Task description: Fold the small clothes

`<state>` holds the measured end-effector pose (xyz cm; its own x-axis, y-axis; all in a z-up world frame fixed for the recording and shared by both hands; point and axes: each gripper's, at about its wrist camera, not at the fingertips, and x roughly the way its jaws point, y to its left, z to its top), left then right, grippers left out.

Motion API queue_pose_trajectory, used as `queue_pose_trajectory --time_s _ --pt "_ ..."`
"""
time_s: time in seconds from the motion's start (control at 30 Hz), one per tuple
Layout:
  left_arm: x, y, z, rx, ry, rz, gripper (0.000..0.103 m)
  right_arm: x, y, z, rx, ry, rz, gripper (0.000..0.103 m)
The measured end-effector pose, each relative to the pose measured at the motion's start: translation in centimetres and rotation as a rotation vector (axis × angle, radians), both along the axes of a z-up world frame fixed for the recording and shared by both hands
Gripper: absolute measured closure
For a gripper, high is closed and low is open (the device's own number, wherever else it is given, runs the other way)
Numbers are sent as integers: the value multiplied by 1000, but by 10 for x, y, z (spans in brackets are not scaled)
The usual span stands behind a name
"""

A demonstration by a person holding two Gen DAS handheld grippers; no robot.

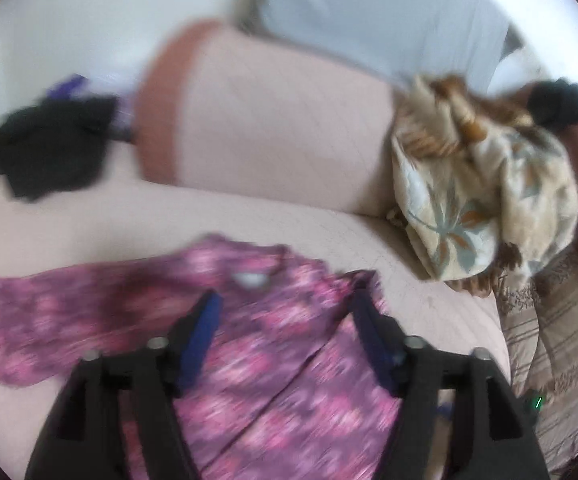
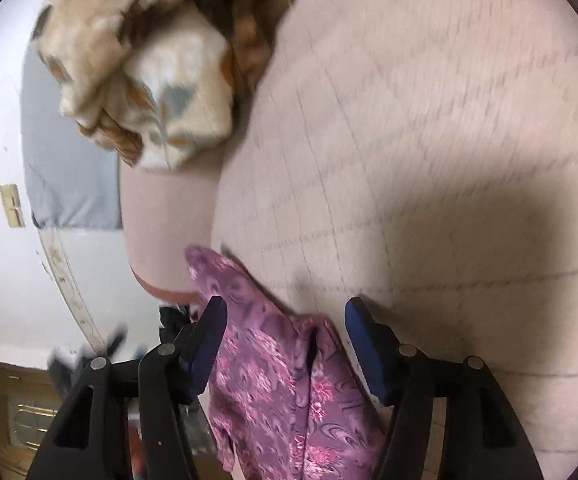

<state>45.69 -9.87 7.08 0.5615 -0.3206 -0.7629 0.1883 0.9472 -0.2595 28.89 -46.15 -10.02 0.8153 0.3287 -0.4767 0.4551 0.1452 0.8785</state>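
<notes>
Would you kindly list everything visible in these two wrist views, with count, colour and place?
garment: one, pink and purple floral, spread on the bed surface below both tools.
bed surface: one, pale pink quilted, under everything.
bolster: one, pale pink with a rust end band, behind the garment.
floral blanket: one, cream with grey and orange leaves, bunched at the right in the left wrist view.
dark clothes: one heap, black, far left on the bed.
striped cloth: one, brown and beige, right edge.
left tool: one, black with blue pads, open over the garment.
right tool: one, same colours, open, garment between the pads.
</notes>
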Motion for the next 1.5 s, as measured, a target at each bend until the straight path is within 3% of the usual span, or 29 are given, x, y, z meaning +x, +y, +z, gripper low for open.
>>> queue_pose_trajectory --time_s 0.13,0.23,0.37,0.53,0.67,0.8,0.9,0.97,1.07,1.13,1.17,1.23,1.3,1.43,1.5 --pt "-72 85 0 -15 -53 143 23 5 22 28 -79 -71 75 35" --pt "-119 156 -13 -8 -55 296 23 13 63 52 -179 -129 216 34" --pt "-148 239 -45 -72 14 463 23 10 131 69 -282 -188 407 32" --pt "-144 324 -81 -210 129 663 23 0 223 86 -415 -231 607 31" --pt "-144 381 -108 -376 190 799 23 6 286 86 -427 -234 729 31" --pt "-140 419 -124 -436 231 898 23 25 332 91 -437 -234 812 31" --pt "-119 450 -141 -461 258 1030 23 47 363 94 -442 -230 843 31" --pt "-104 465 -154 -486 281 1057 23 61 381 93 -436 -228 857 31" --pt "-89 478 -159 -443 238 1086 23 75 401 92 -435 -219 882 31" --pt "-83 477 -155 -374 173 1080 24 82 411 90 -455 -217 900 31" --pt "-80 477 -156 -342 172 1081 30 86 415 88 -466 -210 906 31" --pt "-70 478 -155 -251 177 1088 47 93 419 83 -462 -200 914 31" --pt "-62 474 -154 -148 181 1071 94 99 423 78 -458 -181 915 31" --pt "-58 458 -143 -11 160 1017 95 103 431 76 -454 -169 911 31" --pt "-62 443 -118 39 87 990 95 100 432 81 -455 -170 910 31"
